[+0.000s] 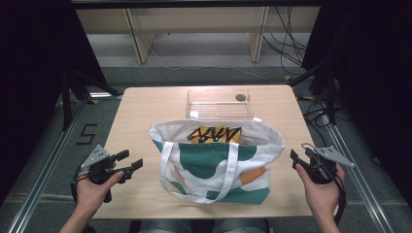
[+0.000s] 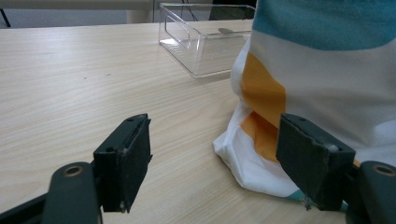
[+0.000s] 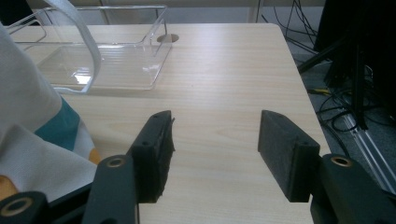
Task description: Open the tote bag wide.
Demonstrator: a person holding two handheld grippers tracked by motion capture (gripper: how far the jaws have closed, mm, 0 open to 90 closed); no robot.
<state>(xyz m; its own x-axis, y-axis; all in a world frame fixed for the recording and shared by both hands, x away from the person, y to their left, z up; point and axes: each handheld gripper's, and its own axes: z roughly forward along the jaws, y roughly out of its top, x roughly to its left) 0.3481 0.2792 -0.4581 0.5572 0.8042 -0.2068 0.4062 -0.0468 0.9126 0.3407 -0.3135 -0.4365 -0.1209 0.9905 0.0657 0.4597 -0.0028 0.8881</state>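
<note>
Both hand-held tools, left [image 1: 130,164] and right [image 1: 300,156], gape empty beside tote bag [image 1: 218,165]

Even overhead light, dim surroundings, soft focus.

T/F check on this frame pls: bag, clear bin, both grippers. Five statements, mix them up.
1. The tote bag stands open on the table. True.
2. The left gripper is clamped on a bag handle. False: its jaws stand open beside the bag, with nothing between them.
3. The clear plastic bin sits on the far side of the bag. True.
4. A yellow and black item lies inside the clear bin. False: it is inside the bag, showing at the bag's mouth.
5. The right gripper is open and holds nothing. True.
</note>
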